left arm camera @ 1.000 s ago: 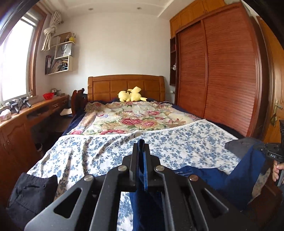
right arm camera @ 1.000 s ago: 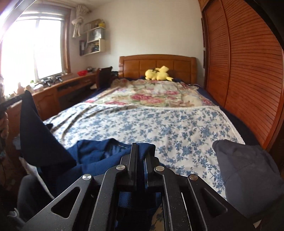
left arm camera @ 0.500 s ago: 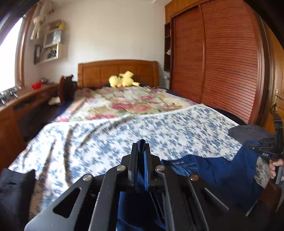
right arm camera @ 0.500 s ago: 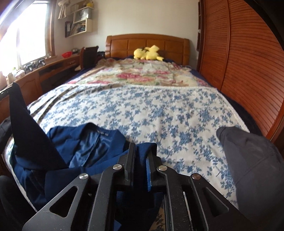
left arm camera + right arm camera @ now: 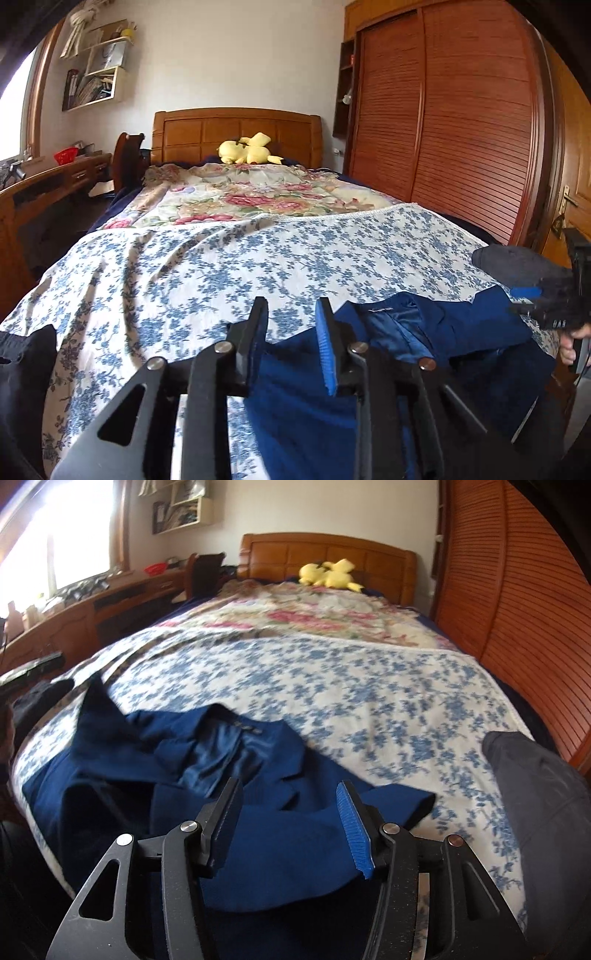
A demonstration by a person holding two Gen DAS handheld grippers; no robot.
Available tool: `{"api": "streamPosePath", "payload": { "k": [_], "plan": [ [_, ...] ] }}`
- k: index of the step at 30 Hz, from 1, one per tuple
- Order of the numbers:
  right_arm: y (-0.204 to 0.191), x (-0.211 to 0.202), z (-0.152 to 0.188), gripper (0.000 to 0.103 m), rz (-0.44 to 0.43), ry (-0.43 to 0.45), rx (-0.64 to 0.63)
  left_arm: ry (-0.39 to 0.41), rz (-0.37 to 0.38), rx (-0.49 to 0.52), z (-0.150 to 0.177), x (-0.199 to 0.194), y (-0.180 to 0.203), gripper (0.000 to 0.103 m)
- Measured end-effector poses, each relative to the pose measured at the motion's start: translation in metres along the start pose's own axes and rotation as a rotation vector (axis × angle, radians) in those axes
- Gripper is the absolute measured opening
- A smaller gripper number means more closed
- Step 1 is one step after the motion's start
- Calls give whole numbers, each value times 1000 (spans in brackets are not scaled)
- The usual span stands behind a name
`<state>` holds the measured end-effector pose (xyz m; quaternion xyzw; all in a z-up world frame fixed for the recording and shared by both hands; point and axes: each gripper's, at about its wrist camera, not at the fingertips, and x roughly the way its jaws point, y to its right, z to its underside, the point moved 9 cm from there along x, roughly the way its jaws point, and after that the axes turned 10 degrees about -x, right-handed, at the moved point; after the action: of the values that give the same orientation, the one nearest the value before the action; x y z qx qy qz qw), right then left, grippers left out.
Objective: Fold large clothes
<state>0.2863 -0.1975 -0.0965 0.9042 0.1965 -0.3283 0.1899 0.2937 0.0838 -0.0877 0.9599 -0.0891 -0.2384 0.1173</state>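
Jacket (image 5: pixel 258 834) lies rumpled on the bed (image 5: pixel 332 686): soft, limp, lining slick. Both grippers, left (image 5: pixel 291 332) and right (image 5: pixel 288 812), jaws opening, pinch nothing. Grip hems or shoulders.

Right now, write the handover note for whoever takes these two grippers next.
Left gripper: jaws opening, nothing pinched; blue jacket cloth lies below them.
Right gripper: jaws opening, nothing gripped, over the jacket's front panel.
Blue jacket: laid at the near edge of the blue-flowered bedspread, collar toward the headboard, lining showing, still rumpled.
Grey garment sits at the bed's right corner, a dark garment at the left.
Done: jacket laid down.
Left: smooth it and make every fold.
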Motion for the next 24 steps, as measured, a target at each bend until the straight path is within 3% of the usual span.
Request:
{"api": "streamPosePath", "payload": {
  "k": [6, 11, 24],
  "plan": [
    [-45, 5, -8, 54, -72, -14, -81, -22, -9, -11, 15, -6, -21, 31],
    [-65, 10, -9, 54, -76, -49, -159, -61, -19, -19, 31, 1, -28, 33],
    [-36, 13, 24, 54, 4, -178, -231, -131, 18, 18, 64, 13, -5, 33]
  ]
}}
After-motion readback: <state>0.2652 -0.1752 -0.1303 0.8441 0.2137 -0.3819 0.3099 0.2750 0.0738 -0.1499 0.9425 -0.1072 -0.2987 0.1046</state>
